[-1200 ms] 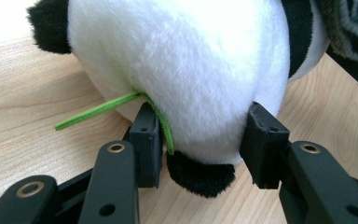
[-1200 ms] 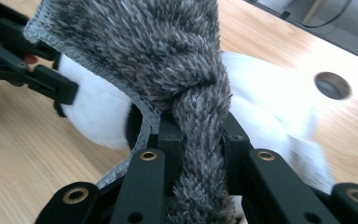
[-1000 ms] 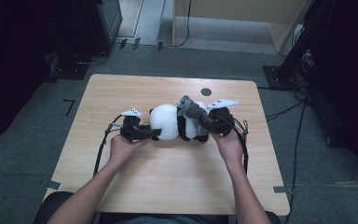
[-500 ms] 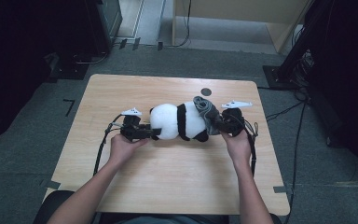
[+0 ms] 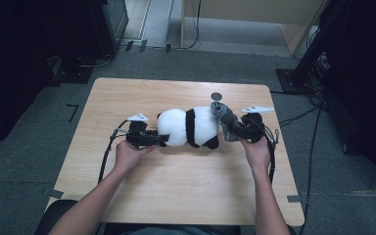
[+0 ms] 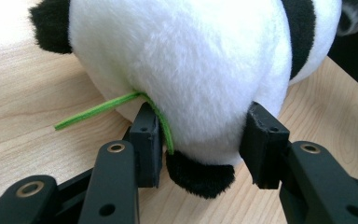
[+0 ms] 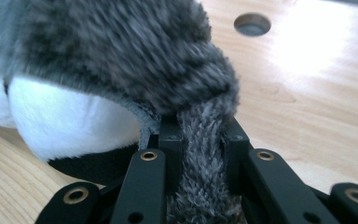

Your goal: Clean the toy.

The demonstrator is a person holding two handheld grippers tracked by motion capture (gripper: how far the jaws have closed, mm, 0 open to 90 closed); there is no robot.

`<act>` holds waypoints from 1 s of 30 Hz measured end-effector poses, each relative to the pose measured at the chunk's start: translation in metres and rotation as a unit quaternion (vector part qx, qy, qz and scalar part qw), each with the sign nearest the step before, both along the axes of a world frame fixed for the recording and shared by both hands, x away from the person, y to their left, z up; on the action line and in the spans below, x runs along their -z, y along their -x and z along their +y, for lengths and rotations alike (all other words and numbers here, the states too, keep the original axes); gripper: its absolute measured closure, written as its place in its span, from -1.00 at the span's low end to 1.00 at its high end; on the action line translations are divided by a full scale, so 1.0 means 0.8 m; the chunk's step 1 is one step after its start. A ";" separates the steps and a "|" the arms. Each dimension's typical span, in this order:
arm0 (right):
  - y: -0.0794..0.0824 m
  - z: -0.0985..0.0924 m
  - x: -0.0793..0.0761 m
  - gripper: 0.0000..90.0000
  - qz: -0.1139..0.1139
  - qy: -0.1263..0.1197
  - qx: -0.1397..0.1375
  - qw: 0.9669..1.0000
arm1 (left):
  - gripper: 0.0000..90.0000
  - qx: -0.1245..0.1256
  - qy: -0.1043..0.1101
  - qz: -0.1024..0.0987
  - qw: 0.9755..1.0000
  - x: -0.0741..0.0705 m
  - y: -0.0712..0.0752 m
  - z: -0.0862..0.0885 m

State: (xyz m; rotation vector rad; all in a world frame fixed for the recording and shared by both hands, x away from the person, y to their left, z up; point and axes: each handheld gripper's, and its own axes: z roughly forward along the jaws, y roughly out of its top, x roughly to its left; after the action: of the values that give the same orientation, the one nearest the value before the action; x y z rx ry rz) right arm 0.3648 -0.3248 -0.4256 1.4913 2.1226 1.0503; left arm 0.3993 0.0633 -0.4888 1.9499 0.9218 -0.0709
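Two grips on the table (image 5: 176, 196): left gripper (image 6: 200, 144) clamps the panda plush's (image 5: 188, 127) white rump, right gripper (image 7: 200, 140) pinches its grey furry hat (image 7: 135, 51).

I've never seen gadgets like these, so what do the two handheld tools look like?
Each is a black gadget. The left gripper and right gripper each carry a pale grey three-cornered plate on top and trail a dark cable. Their fingers are blocky black pads on jointed bars with brass-coloured rivets. The forearms are bare, without sleeves.
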 end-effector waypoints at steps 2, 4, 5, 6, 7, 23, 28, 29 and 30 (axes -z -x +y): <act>0.004 0.000 -0.009 0.70 -0.011 0.001 -0.002 1.000 | 0.20 0.000 -0.002 -0.002 1.000 0.000 0.000 0.000; 0.009 0.003 -0.019 0.70 -0.020 0.004 -0.004 1.000 | 0.20 0.001 -0.003 -0.002 1.000 0.000 0.000 0.000; 0.011 0.005 -0.024 0.70 -0.026 0.003 -0.007 1.000 | 0.20 0.002 -0.004 -0.002 1.000 0.000 0.001 0.000; 0.015 0.009 -0.031 0.70 -0.033 0.002 -0.013 0.999 | 0.20 0.002 -0.004 -0.002 1.000 0.000 0.001 0.000; 0.017 0.011 -0.034 0.70 -0.036 0.001 -0.017 0.999 | 0.20 0.002 -0.004 -0.002 1.000 -0.001 0.001 0.000; 0.041 0.128 -0.038 0.70 -0.048 0.019 -0.152 0.987 | 0.20 0.000 -0.004 0.002 1.000 -0.003 0.001 -0.002; 0.042 0.163 -0.014 0.70 -0.024 0.023 -0.187 0.982 | 0.20 0.000 -0.004 0.003 1.000 -0.004 0.001 -0.002; 0.042 0.169 -0.009 0.70 -0.022 0.026 -0.191 0.981 | 0.21 -0.001 -0.004 0.004 1.000 -0.005 0.001 -0.002; 0.041 0.174 -0.004 0.69 -0.022 0.028 -0.195 0.980 | 0.21 -0.001 -0.004 0.004 1.000 -0.005 0.001 -0.002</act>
State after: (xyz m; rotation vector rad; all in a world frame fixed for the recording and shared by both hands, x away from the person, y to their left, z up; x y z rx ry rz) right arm 0.3316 -0.1853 -0.4225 1.0386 2.4499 1.1249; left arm 0.3986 0.0616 -0.4851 1.9573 0.9300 -0.0736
